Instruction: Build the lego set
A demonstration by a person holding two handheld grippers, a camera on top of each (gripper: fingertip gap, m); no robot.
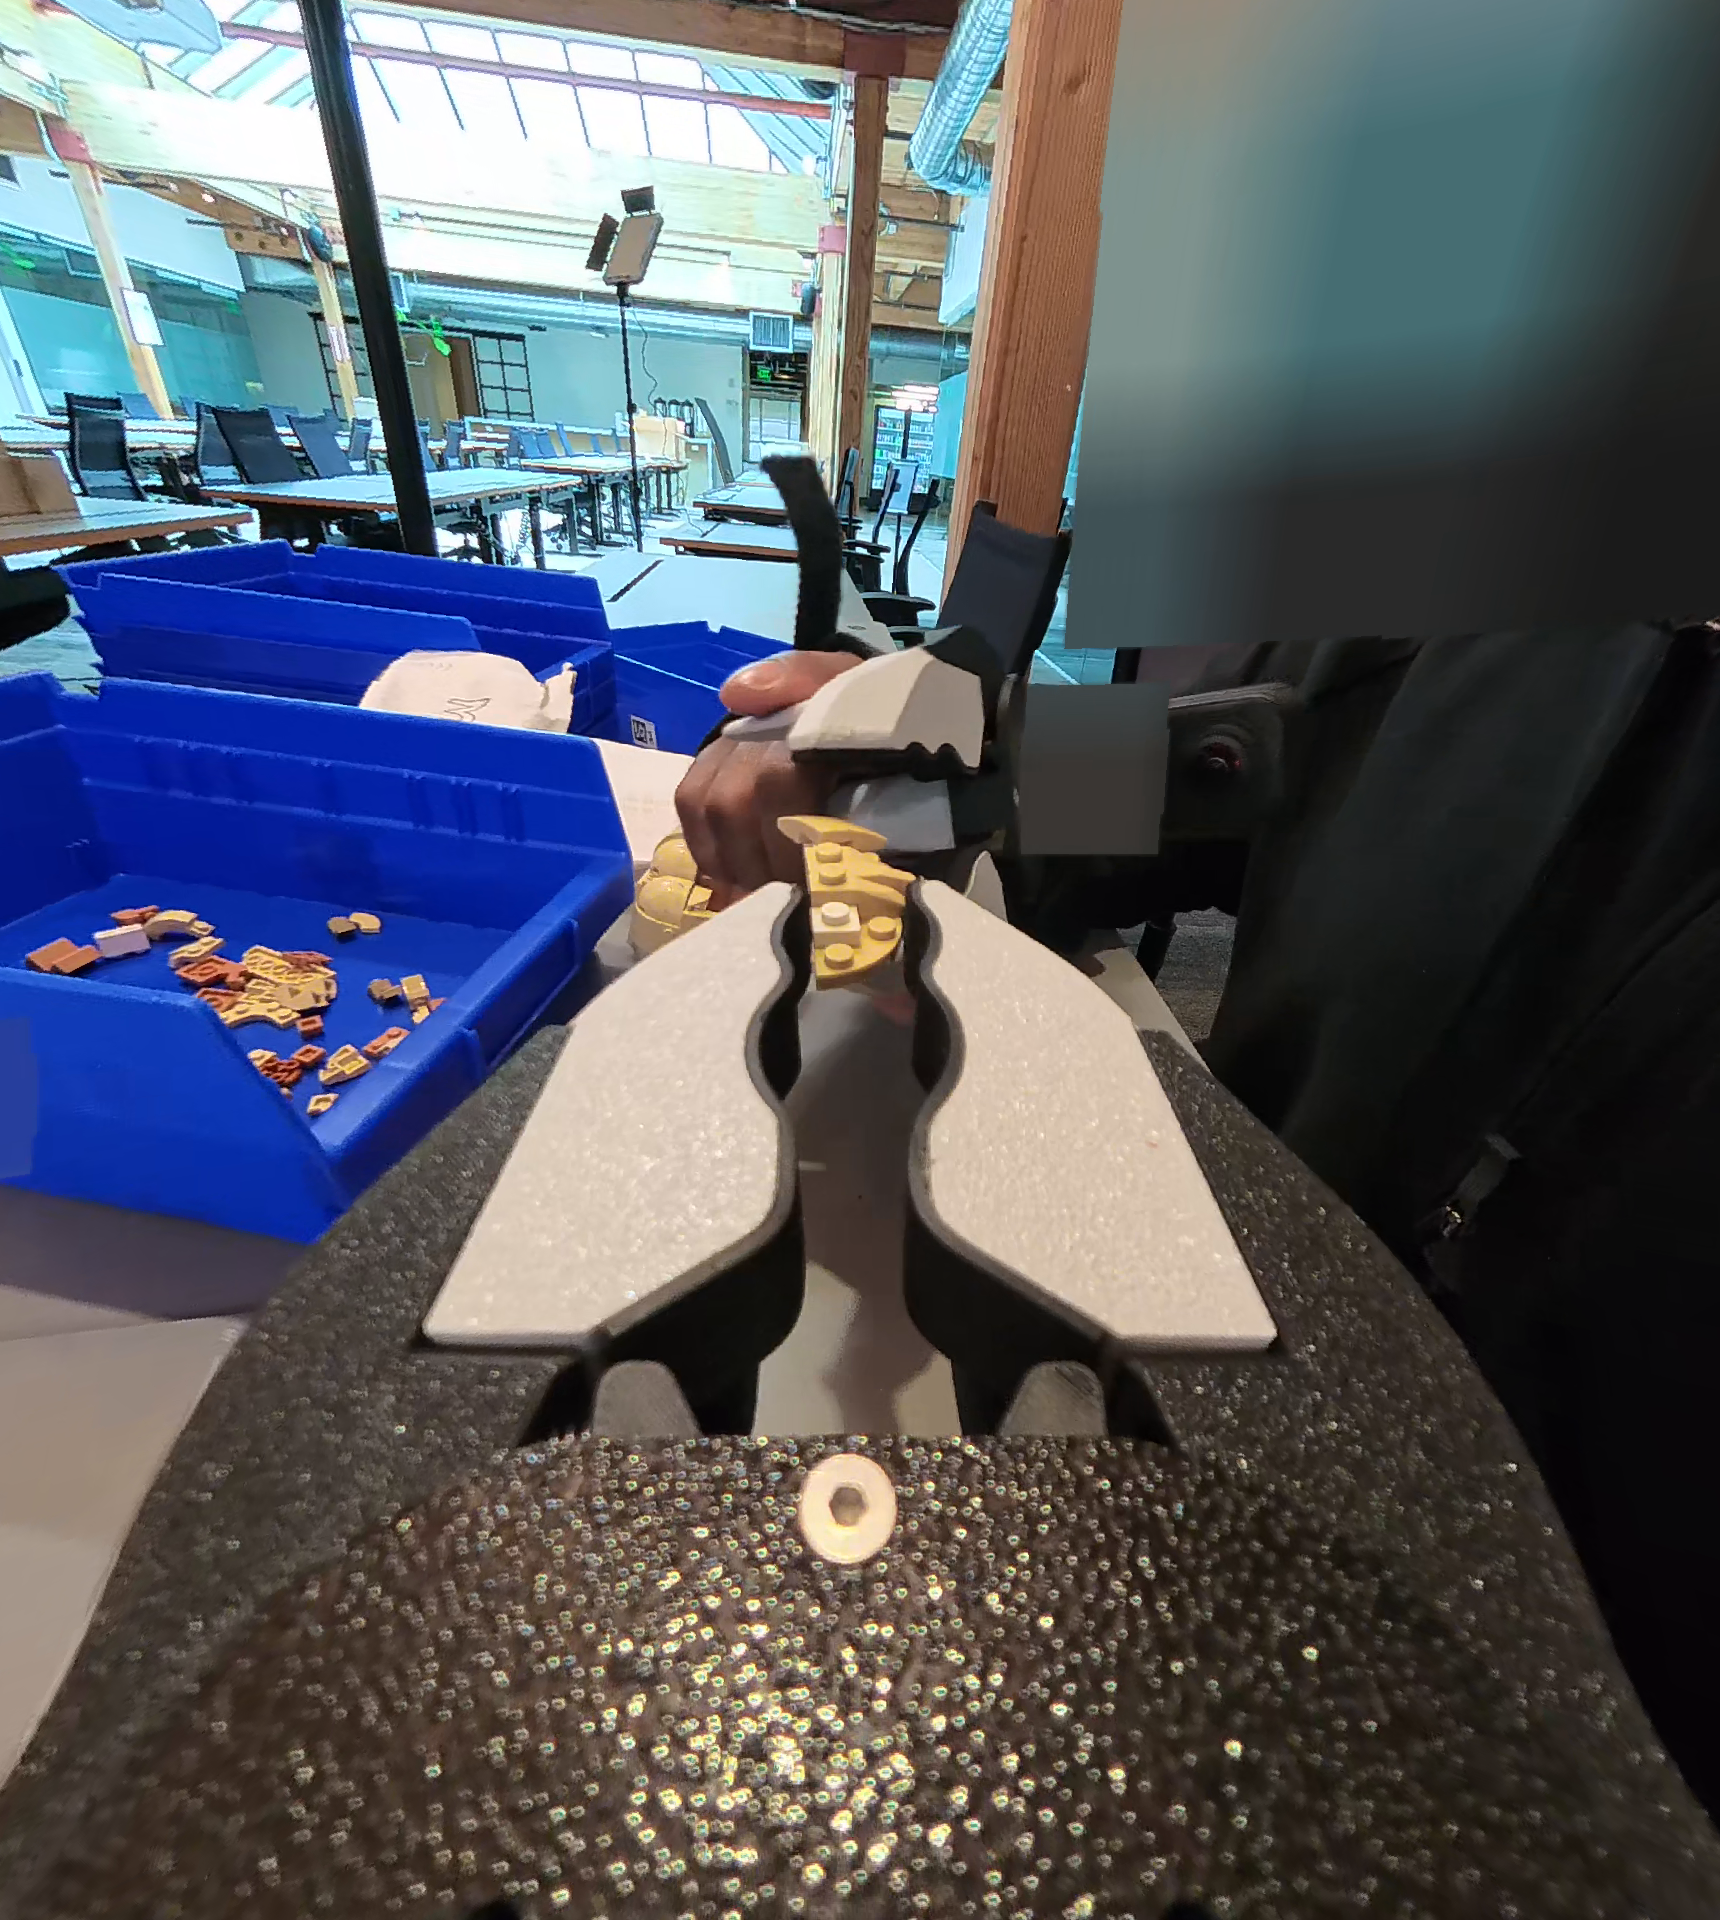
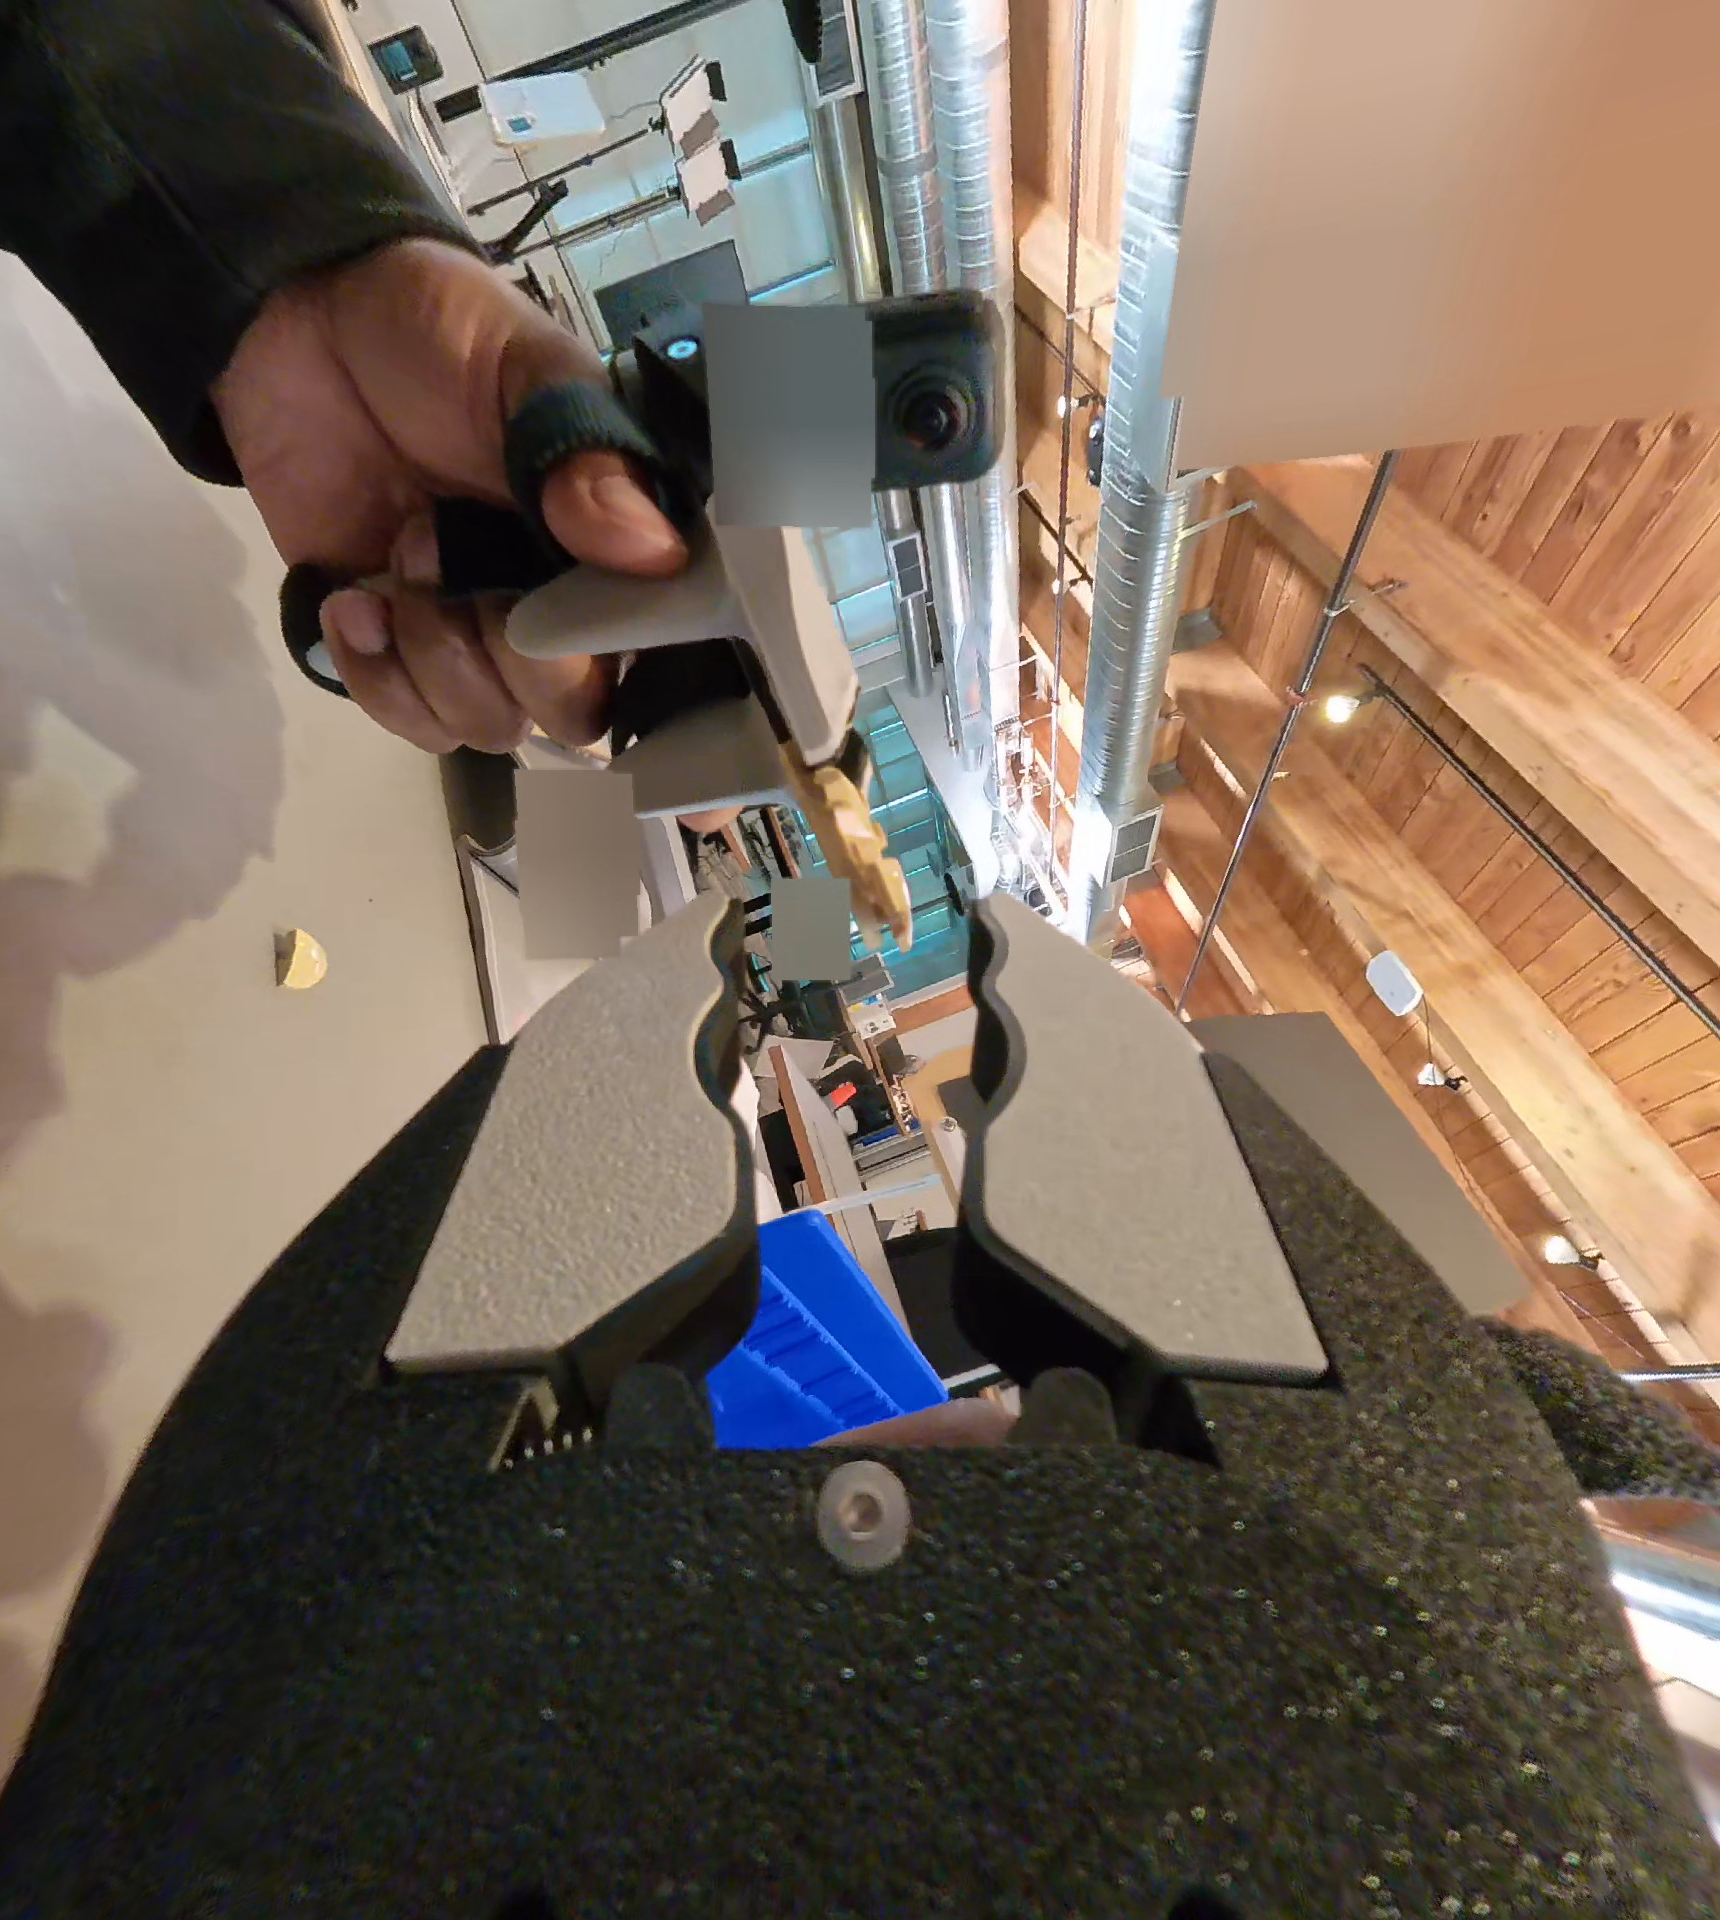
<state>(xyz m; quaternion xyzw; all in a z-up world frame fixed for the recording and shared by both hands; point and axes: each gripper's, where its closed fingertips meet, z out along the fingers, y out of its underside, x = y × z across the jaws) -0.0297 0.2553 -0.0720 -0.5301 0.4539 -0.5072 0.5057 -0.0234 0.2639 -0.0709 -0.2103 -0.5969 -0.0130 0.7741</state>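
Left wrist view
Left gripper (image 1: 854, 940): its fingers pinch a yellow lego piece (image 1: 851, 914) at the tips, studs facing the camera
Right gripper (image 1: 882, 758): farther off, just behind the lego piece, held in a hand (image 1: 742, 800); its grey fingers (image 1: 861, 707) end right above the piece — whether they touch it I cannot tell
Second lego part (image 1: 664, 899): a rounded pale yellow build on the bench (image 1: 35, 1455), just left of the held piece and partly hidden by the hand
Bin (image 1: 482, 883): blue, to the left on the bench, with loose tan, brown and yellow bricks (image 1: 253, 987) scattered on its floor
More bins (image 1: 336, 613): blue, stacked behind the first

Right wrist view
Right gripper (image 2: 851, 935): fingers spread, nothing between them
Left gripper (image 2: 814, 743): seen ahead, held in a hand (image 2: 399, 499) with a dark sleeve (image 2: 139, 177); its fingers grip the lego piece (image 2: 851, 831), which hangs out towards the gap of the right fingers
Loose brick (image 2: 300, 956): one small yellow piece lying on the pale bench (image 2: 160, 1143), well apart from the rest
Bin (image 2: 804, 1340): blue — seen low between the fingers
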